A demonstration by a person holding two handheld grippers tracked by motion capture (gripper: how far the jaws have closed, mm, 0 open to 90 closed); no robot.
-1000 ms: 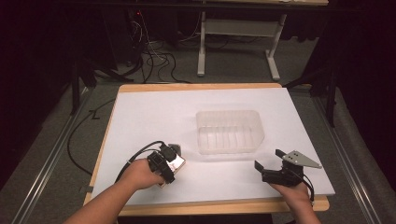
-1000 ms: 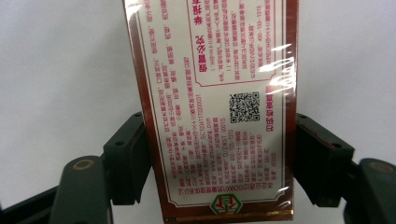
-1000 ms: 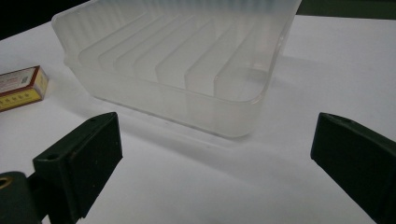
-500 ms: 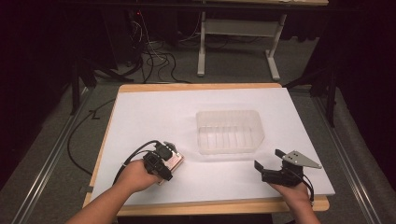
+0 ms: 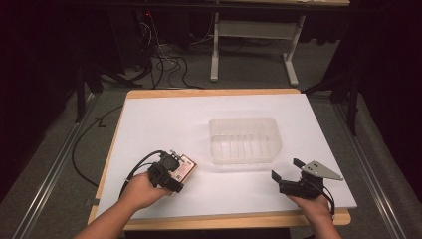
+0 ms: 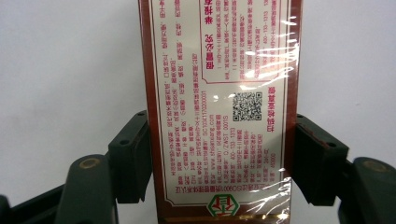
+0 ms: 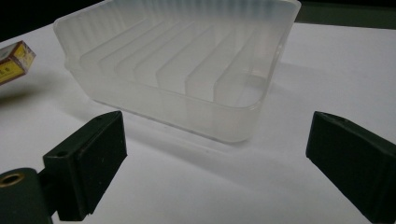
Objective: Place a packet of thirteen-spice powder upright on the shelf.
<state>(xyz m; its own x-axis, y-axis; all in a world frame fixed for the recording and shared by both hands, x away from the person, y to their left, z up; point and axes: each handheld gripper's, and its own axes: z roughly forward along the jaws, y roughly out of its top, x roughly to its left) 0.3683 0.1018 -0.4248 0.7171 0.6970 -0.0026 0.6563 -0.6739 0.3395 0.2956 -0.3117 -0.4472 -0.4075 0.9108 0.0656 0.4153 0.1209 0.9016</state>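
The box [image 5: 183,168] has been turned slightly in the left claw [image 5: 171,172] since the earlier frame; the right claw [image 5: 288,181] is unchanged. The box is gripped across its narrow sides [image 6: 219,116], jaws shut against it, held low over the white counter [image 5: 164,124] left of the clear tray [image 5: 245,139], probably for transfer into it. The right claw is held wide open and empty near the tray [image 7: 177,65], perhaps to steady it. The box's lower end is cut off; its print is too small to read.

Left claw [image 5: 180,172] jaws closed in on their load, right claw [image 5: 288,174] jaws spread wide, low
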